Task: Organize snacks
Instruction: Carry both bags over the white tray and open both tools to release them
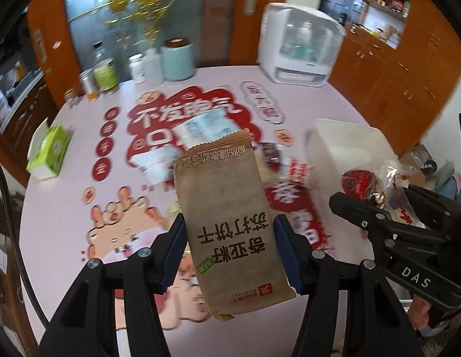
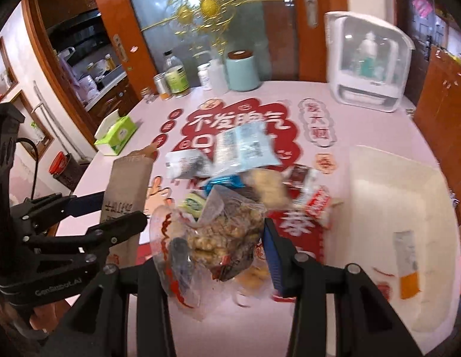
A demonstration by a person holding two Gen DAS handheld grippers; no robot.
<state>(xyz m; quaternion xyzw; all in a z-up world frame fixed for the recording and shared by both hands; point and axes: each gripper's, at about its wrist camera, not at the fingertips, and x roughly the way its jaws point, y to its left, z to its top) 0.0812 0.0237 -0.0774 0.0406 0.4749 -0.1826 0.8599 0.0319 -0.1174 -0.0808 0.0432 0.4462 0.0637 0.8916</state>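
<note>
My left gripper (image 1: 230, 255) is shut on a brown paper cracker packet (image 1: 227, 217) and holds it above the table; the packet also shows in the right wrist view (image 2: 126, 190). My right gripper (image 2: 212, 250) is shut on a clear plastic bag of snacks (image 2: 218, 232), also lifted; it shows at the right of the left wrist view (image 1: 376, 184). A pile of loose snack packets (image 2: 245, 160) lies mid-table. A white plastic bin (image 2: 394, 208) stands at the right with one packet (image 2: 407, 264) inside.
The round pink table (image 1: 66, 208) has red printed decorations. A green tissue box (image 1: 48, 151) sits at the left. Jars, bottles and a mint canister (image 1: 178, 59) stand at the back, with a white appliance (image 1: 298, 44) at the back right.
</note>
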